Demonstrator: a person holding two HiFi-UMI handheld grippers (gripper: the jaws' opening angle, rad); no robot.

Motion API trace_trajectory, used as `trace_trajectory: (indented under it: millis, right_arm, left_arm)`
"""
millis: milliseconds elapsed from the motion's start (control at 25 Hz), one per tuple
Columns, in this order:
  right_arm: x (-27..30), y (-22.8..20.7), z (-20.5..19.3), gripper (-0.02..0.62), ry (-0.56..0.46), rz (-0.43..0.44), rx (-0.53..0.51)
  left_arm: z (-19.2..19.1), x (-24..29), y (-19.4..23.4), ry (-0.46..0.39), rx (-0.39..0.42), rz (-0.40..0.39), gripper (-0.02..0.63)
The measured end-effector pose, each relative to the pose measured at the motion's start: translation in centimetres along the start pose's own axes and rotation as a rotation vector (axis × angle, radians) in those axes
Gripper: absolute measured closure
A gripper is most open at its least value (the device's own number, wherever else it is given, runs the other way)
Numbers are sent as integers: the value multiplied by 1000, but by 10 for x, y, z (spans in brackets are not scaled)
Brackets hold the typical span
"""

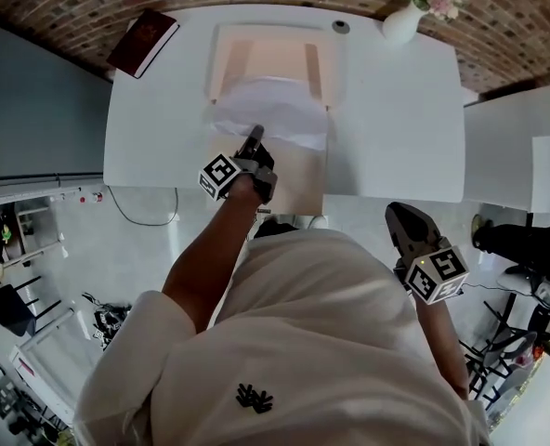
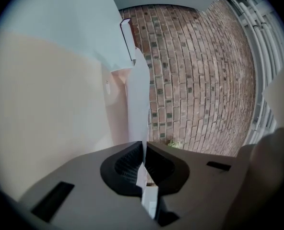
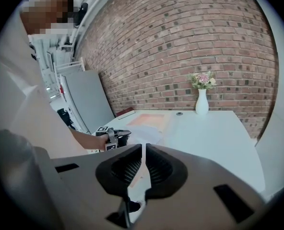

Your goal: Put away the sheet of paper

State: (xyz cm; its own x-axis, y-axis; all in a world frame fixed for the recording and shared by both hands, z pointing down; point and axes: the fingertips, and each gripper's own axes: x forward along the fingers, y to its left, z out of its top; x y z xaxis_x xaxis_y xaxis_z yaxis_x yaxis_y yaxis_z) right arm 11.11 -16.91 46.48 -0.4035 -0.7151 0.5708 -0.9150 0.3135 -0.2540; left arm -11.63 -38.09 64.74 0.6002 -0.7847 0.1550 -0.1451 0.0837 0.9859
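Note:
A white sheet of paper point(image 1: 275, 110) lies rumpled across an open beige folder point(image 1: 266, 54) on the white table point(image 1: 396, 128). My left gripper point(image 1: 255, 139) is at the sheet's near edge and is shut on it. In the left gripper view the sheet point(image 2: 138, 95) rises edge-on out of the closed jaws of the left gripper point(image 2: 144, 145), with the folder point(image 2: 46, 104) to the left. My right gripper point(image 1: 398, 214) hangs off the table's near edge by the person's body. In the right gripper view the right gripper point(image 3: 144, 146) is shut on nothing, and the left gripper point(image 3: 114, 137) shows beyond it.
A dark red book point(image 1: 143, 41) lies at the table's far left corner. A white vase with flowers point(image 1: 403, 21) and a small round disc point(image 1: 340, 27) stand at the far edge. A second white table point(image 1: 526, 147) is to the right, and a brick wall is behind.

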Motion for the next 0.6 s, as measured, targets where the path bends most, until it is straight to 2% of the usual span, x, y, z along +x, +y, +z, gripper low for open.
trace_trajectory:
  millis: [600]
  right_arm:
    - [-2, -24, -8, 546, 15, -83, 58]
  left_arm:
    - [18, 60, 7, -17, -13, 7, 581]
